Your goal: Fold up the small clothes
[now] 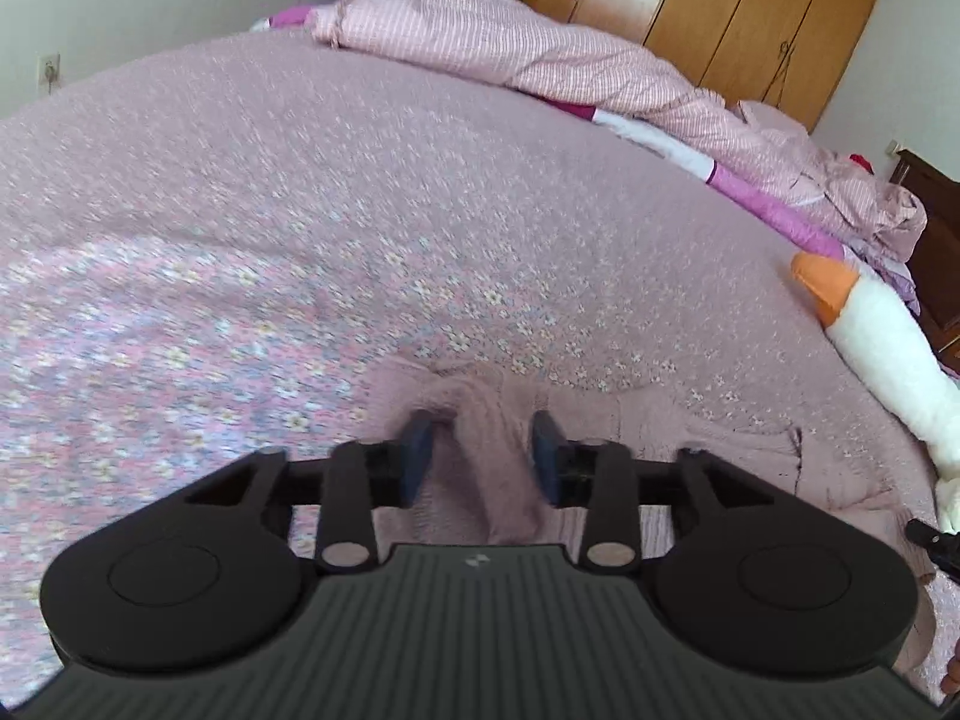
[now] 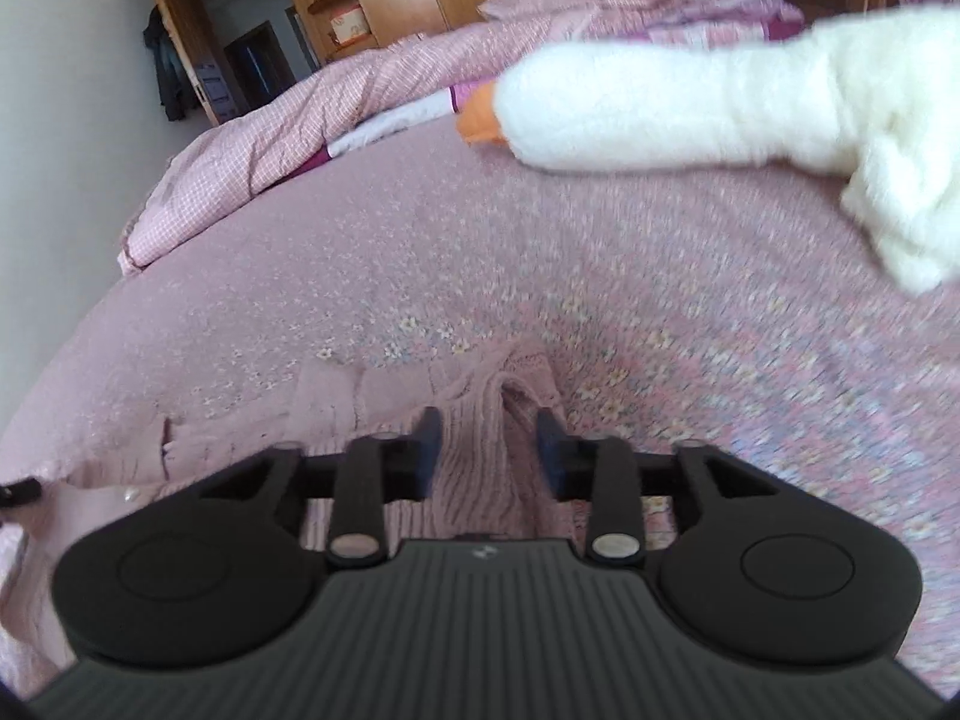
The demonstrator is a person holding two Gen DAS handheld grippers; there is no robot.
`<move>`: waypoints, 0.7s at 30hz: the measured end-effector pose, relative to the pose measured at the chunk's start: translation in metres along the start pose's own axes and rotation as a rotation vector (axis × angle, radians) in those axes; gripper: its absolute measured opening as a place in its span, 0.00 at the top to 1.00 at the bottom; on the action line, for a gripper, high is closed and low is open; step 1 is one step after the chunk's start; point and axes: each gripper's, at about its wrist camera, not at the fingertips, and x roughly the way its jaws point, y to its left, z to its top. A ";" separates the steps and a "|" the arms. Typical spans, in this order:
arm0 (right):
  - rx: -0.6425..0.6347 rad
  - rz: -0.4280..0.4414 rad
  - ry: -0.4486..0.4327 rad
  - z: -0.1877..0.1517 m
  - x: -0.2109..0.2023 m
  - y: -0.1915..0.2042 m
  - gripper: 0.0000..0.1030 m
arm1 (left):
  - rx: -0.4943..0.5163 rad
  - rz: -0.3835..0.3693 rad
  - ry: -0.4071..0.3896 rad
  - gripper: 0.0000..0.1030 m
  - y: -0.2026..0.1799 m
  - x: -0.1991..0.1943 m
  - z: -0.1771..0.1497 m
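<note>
A small pink knitted garment [image 1: 690, 438] lies spread along the lower edge of the frame on a bed [image 1: 360, 210] with a pink flowered cover. Its long axis runs sideways between the two tools. The left tool [image 1: 483, 450] and right tool [image 2: 489, 450] each straddle a raised ridge of knit at opposite ends, fingers parted and not yet pinching. A white plush goose [image 2: 690, 114] lies well beyond, upper right.

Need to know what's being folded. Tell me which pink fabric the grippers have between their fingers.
The pink knit garment, ribbed and lying nearest. The floral bedspread stays flat beneath it; the checked quilt is heaped at the far side.
</note>
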 end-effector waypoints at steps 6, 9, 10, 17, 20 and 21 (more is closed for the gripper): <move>-0.045 0.026 -0.033 -0.002 -0.035 0.015 0.51 | -0.010 -0.073 -0.005 0.49 -0.001 -0.030 -0.008; -0.046 0.054 -0.032 -0.006 -0.047 0.025 0.51 | -0.001 -0.110 0.000 0.49 -0.009 -0.037 -0.015; -0.039 0.070 -0.025 -0.008 -0.049 0.029 0.51 | 0.001 -0.125 0.005 0.49 -0.011 -0.038 -0.018; 0.072 0.197 0.143 -0.032 -0.030 0.047 0.51 | -0.018 -0.175 0.067 0.49 -0.025 -0.033 -0.041; 0.058 0.182 0.186 -0.046 -0.016 0.058 0.50 | 0.022 -0.152 0.113 0.49 -0.034 -0.025 -0.049; 0.059 0.187 0.192 -0.049 -0.012 0.061 0.50 | 0.033 -0.151 0.118 0.49 -0.037 -0.023 -0.051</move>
